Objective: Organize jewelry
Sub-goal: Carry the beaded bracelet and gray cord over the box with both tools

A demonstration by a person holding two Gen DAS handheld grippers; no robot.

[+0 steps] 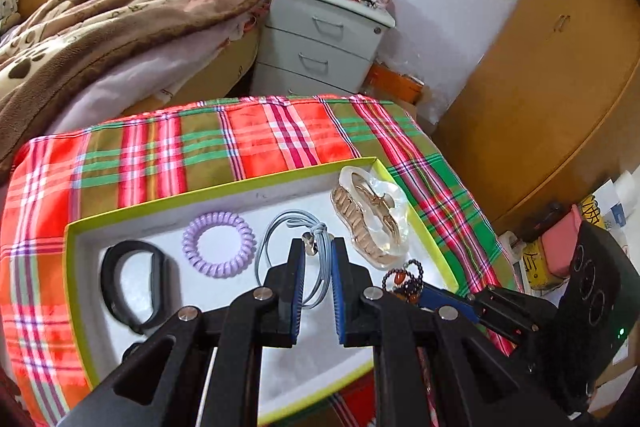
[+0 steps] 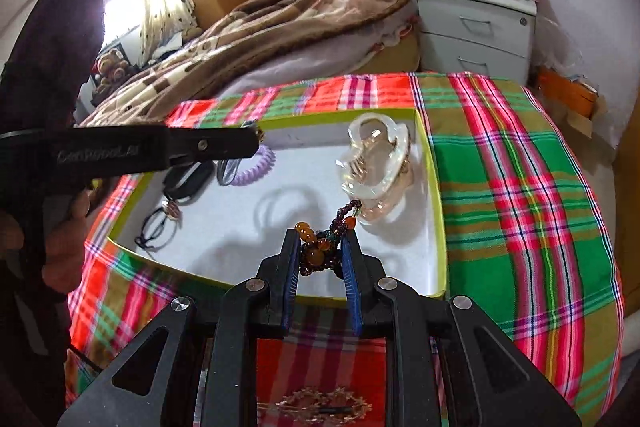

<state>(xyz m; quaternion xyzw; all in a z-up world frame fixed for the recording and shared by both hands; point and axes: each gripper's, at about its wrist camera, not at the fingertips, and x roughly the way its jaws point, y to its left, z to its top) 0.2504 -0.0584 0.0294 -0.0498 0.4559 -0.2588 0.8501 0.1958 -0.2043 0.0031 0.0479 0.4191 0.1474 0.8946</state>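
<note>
A white tray with a lime rim (image 1: pixel 224 189) (image 2: pixel 436 195) lies on a plaid cloth. In it are a black band (image 1: pixel 132 283), a purple coil hair tie (image 1: pixel 218 245) (image 2: pixel 256 167), a grey elastic cord with a charm (image 1: pixel 280 239) and a clear hair claw (image 1: pixel 372 215) (image 2: pixel 376 167). My left gripper (image 1: pixel 318 247) is shut on the grey cord's charm, holding it above the tray. My right gripper (image 2: pixel 320 247) is shut on a dark bead bracelet with amber beads (image 2: pixel 316 247) (image 1: pixel 404 279) over the tray's near right part, beside the claw.
The plaid cloth (image 2: pixel 520 187) covers the table. A gold ornate hair clip (image 2: pixel 316 407) lies below my right gripper, outside the tray. A bed with a brown blanket (image 1: pixel 100 27) and a grey drawer unit (image 1: pixel 320 39) stand behind. A wooden wardrobe (image 1: pixel 560 87) stands at right.
</note>
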